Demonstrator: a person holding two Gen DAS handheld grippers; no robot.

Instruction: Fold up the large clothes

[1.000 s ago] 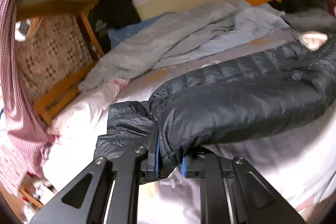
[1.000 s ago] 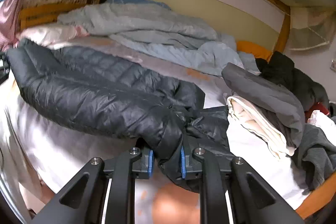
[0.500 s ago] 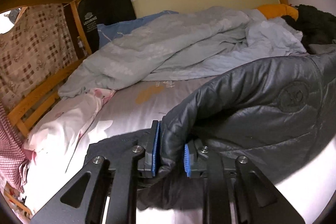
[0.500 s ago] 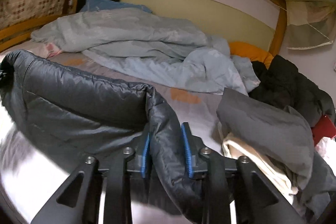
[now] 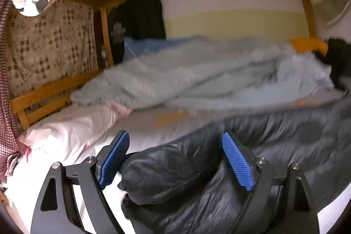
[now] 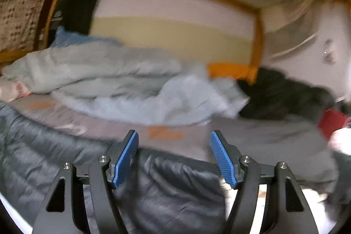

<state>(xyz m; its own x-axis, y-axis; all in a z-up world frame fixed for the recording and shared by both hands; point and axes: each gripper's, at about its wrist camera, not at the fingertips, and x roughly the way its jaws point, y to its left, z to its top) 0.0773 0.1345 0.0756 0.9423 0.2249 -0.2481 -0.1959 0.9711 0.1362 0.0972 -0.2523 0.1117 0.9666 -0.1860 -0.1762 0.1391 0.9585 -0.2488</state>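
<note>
With the dark puffer jacket (image 5: pixel 219 179) lying on the bed sheet (image 5: pixel 153 124) between and beneath both sets of pads, the left gripper (image 5: pixel 175 159) and right gripper (image 6: pixel 174 157) are opening wide and gripping nothing, so each should clear the fabric fully before drawing back, lest a pad drag the fold loose.

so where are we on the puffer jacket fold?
Done: dark puffer jacket lies doubled over on the bed. In hand: left gripper and right gripper are opening, pads clear of the fabric lying between them. Left: any further folds; the clothes pile looks untouched.
</note>
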